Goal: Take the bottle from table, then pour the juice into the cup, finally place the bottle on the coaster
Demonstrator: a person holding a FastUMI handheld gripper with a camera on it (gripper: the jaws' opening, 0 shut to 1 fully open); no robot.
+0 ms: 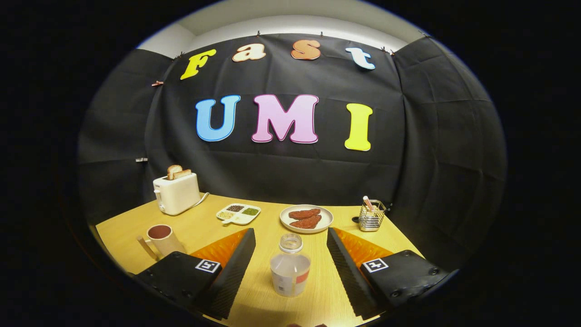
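Observation:
A clear plastic bottle (pixel 290 268) with a white and red label stands upright and uncapped on the wooden table (pixel 268 227). It sits between the two fingers of my gripper (pixel 290 230), which is open, with a gap on each side of the bottle. A cream cup (pixel 160 238) holding dark red liquid stands to the left, just beyond the left finger. A small dark disc (pixel 355 219), possibly the coaster, lies far right beside a wire holder.
At the back left stands a white toaster (pixel 176 193) with bread in it. A divided dish (pixel 238 213) of grains and a plate (pixel 306 218) with reddish pieces lie beyond the bottle. The wire holder (pixel 371 215) is at the back right.

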